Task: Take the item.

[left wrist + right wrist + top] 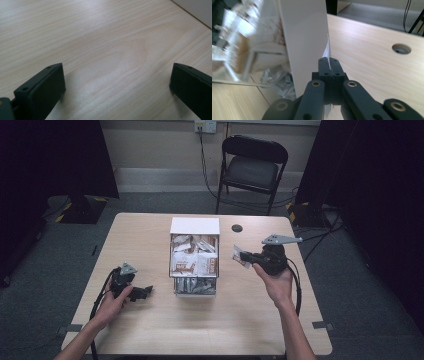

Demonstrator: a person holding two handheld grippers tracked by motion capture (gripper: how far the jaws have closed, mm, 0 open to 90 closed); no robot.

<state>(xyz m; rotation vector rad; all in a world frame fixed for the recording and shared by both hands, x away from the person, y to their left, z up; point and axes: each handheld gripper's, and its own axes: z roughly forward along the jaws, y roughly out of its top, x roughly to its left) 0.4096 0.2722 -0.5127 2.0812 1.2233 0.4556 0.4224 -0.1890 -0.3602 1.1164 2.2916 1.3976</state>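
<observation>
Nearest us, our right gripper [329, 65] has its jaws pinched together on a thin white packet [327, 51], held edge-on just beside the outer wall of the white box [195, 226] on the table [150, 330]. Our left gripper [145, 291] rests on the wood with jaws wide apart, holding nothing.

**No readable text**

You won't find any lettering you can read here. The packets [194, 261] in the white box [195, 226] carry brown print, but it is too small and blurred to make out, and so is the packet [240, 256] you hold in the right gripper [243, 256].
</observation>
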